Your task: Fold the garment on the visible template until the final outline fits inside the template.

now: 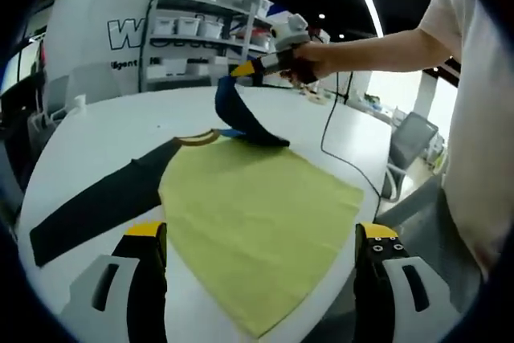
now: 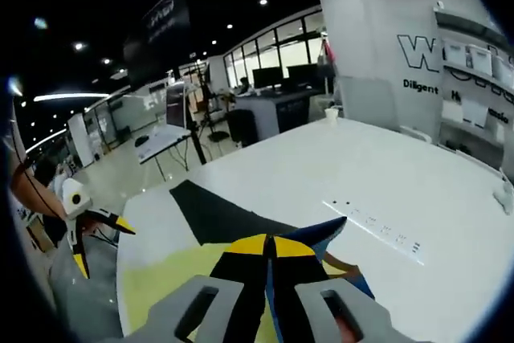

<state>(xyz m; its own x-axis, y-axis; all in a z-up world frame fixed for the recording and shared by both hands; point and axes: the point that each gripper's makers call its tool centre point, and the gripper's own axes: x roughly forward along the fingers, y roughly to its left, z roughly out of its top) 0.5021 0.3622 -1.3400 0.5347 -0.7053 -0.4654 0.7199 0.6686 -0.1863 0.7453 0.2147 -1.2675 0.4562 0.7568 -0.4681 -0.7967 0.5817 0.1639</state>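
A yellow-green garment (image 1: 257,206) with dark navy sleeves lies flat on the white table (image 1: 104,126). Its left sleeve (image 1: 96,206) stretches out flat toward the table edge. My right gripper (image 1: 237,72), held in a person's hand, is shut on the other navy sleeve (image 1: 237,110) and holds it lifted above the collar. In the right gripper view its jaws (image 2: 269,247) are pressed together on that blue fabric (image 2: 321,238). My left gripper (image 1: 261,238) stands wide open over the garment's near hem, holding nothing; it also shows at the left edge (image 2: 100,242).
A cable (image 1: 329,130) trails across the table's right side, and a power strip (image 2: 377,230) lies on it. A shelf of white bins (image 1: 201,30) stands behind. An office chair (image 1: 409,142) and the person (image 1: 482,118) are at the right.
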